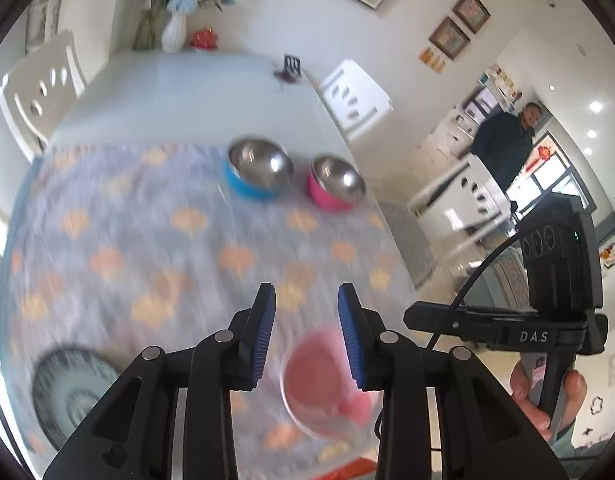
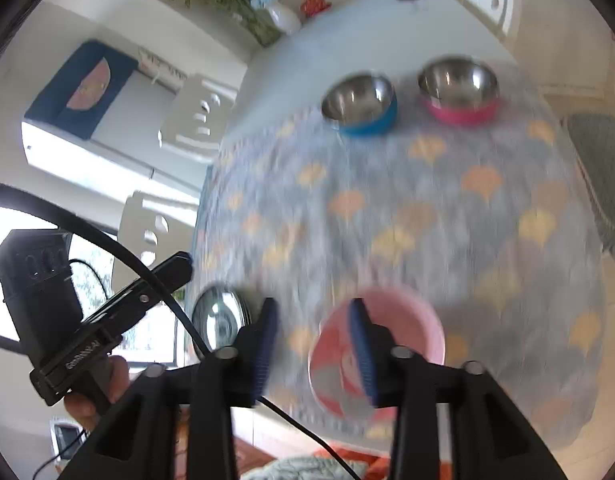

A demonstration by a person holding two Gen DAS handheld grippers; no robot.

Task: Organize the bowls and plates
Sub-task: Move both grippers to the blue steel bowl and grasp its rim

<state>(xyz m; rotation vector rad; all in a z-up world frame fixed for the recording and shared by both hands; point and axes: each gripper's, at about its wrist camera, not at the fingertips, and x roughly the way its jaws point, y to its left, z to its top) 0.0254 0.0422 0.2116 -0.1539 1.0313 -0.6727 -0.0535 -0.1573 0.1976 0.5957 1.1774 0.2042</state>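
Observation:
A blue steel bowl (image 1: 256, 172) and a pink steel bowl (image 1: 336, 184) stand side by side at the far edge of the patterned cloth; both also show in the right wrist view, the blue bowl (image 2: 361, 106) left of the pink steel bowl (image 2: 459, 94). A pink plastic bowl (image 1: 319, 380) (image 2: 395, 328) sits near the front edge. A patterned plate (image 1: 67, 392) (image 2: 217, 320) lies at the front left. My left gripper (image 1: 306, 336) is open and empty above the pink plastic bowl. My right gripper (image 2: 313, 340) is open and empty, its right finger over that bowl.
The table (image 1: 195, 92) carries a white vase (image 1: 174, 32), a red object (image 1: 205, 38) and a small black stand (image 1: 291, 66) at its far end. White chairs (image 1: 355, 98) surround it. A man (image 1: 507, 148) stands at the right. A green mat (image 2: 599, 172) lies at the table's right edge.

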